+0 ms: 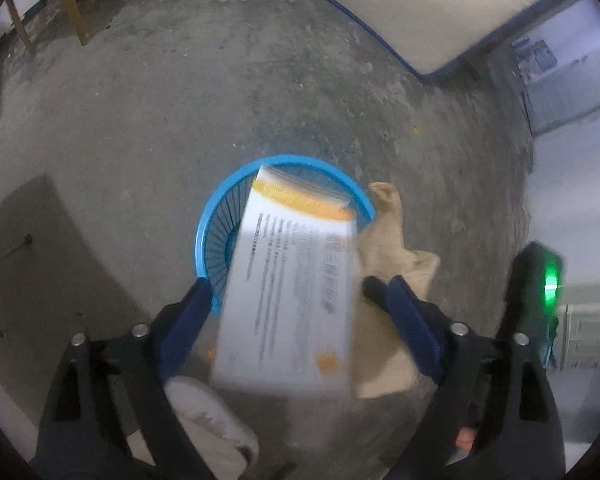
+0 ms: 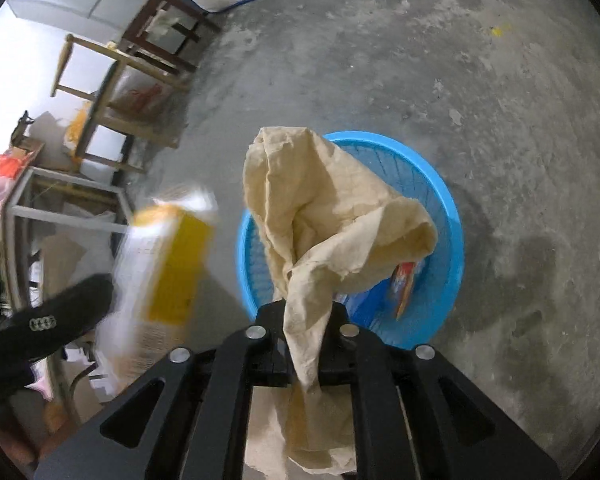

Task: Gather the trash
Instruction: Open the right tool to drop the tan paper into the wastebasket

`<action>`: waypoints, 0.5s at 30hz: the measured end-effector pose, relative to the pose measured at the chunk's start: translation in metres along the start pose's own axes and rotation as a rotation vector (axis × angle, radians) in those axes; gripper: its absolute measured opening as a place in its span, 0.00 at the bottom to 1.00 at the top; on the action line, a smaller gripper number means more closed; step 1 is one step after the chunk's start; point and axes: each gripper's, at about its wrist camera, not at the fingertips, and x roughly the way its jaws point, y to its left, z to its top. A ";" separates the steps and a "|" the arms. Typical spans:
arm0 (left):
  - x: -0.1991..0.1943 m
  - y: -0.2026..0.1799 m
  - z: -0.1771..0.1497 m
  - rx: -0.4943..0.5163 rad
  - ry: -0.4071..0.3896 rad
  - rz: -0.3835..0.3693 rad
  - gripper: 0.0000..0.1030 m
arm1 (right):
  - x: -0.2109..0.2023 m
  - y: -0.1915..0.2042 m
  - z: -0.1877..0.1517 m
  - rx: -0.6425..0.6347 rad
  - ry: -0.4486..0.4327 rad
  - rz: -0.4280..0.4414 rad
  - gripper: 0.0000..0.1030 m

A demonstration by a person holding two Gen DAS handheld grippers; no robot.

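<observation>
Both hands are over the blue basket (image 1: 208, 224), which stands on the bare concrete floor (image 1: 180, 112). The left gripper (image 1: 286, 292) has its fingers spread wide, and the white and orange carton (image 1: 292, 288) sits between them, apparently touching neither pad; it looks released rather than held. The carton's long axis runs away from the gripper, and its far end is already over the basket's rim while its near end hangs short of it, so it seems to be tipping in.

The right gripper (image 2: 304, 312) has its fingers close together around a neck of the crumpled tan paper bag (image 2: 332, 208). Whether the pads are pressing on it or have just let go cannot be told. The bag's bulk stands out ahead of the gripper, straight over the basket's opening, where a small red and blue packet (image 2: 404, 284) already lies.

Judged from this, the basket lies directly ahead of and below both grippers. The bag is centred over it; the carton is closer to the near rim and is the likelier one to catch there.
</observation>
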 end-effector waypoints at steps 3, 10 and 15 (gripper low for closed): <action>-0.006 -0.001 0.003 -0.014 -0.004 -0.014 0.83 | 0.027 -0.009 0.012 0.007 0.020 -0.060 0.47; -0.055 -0.002 -0.010 0.031 -0.090 -0.042 0.83 | 0.033 -0.017 0.016 -0.036 -0.006 -0.200 0.53; -0.107 -0.003 -0.025 0.072 -0.174 -0.063 0.83 | 0.017 -0.029 0.010 -0.025 -0.055 -0.236 0.53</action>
